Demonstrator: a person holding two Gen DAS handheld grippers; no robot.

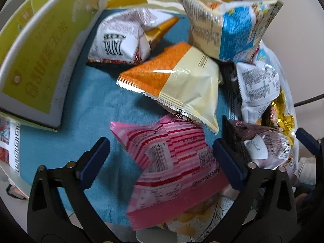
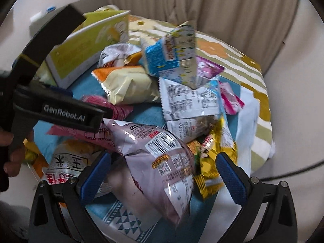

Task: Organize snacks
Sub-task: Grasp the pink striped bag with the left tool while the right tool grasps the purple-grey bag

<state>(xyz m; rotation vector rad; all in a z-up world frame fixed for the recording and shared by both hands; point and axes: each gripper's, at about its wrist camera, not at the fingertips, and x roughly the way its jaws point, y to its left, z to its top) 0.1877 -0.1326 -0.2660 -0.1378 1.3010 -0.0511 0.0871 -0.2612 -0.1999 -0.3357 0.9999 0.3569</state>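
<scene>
**Snack pile under both grippers**

The snack packets lie heaped on a teal cloth [image 1: 85,101] that covers a round table; a beige curtain [image 2: 222,10] hangs behind. The left gripper [image 1: 160,160] points steeply down, jaws spread either side of the pink striped packet [image 1: 168,162], pads clear of it. "GenRobot.AI" reads on its body in the right view. The right gripper [image 2: 164,174] stands open around the mauve packet [image 2: 162,162]. A yellow-green box [image 1: 40,60] stands at the cloth's far left edge.

Both wrist views close, steeply down; share pink packet [image 1: 172,162], orange-cream packet [image 1: 172,79].
</scene>
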